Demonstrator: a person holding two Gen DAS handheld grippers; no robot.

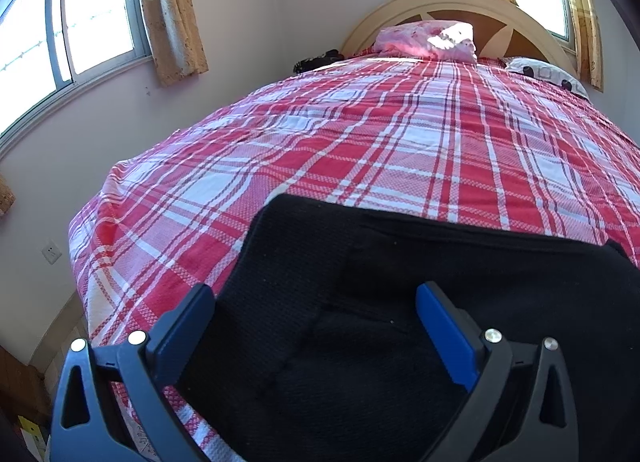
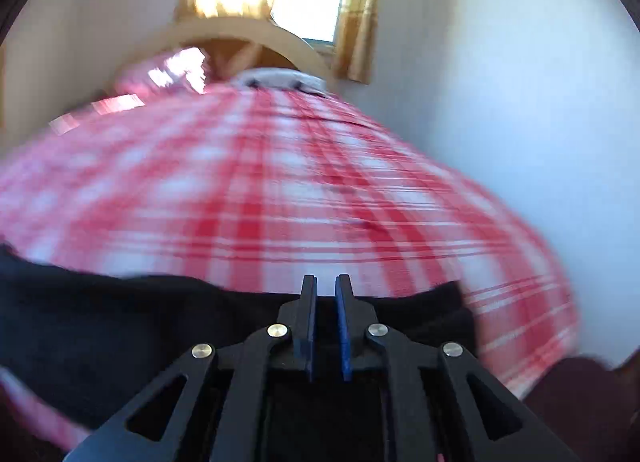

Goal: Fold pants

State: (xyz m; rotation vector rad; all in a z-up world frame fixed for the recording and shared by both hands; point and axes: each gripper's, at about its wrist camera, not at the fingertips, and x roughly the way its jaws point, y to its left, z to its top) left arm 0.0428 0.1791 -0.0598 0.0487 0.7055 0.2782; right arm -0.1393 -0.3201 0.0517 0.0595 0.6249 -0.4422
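Here the left gripper point(image 1: 316, 298) gapes wide over the black pants point(image 1: 400, 282) at lower frame; the right gripper point(image 2: 326, 282) shows a narrow, apparently empty gap, so the fold could slump loose.

A bed point(image 1: 360, 134) with a red-and-white plaid cover, arched wooden headboard point(image 1: 460, 2) and pink pillow point(image 1: 424, 40). Pale walls, sunlit windows point(image 1: 92, 14) with tan curtains point(image 1: 172, 14), and a wall socket point(image 1: 51, 251).
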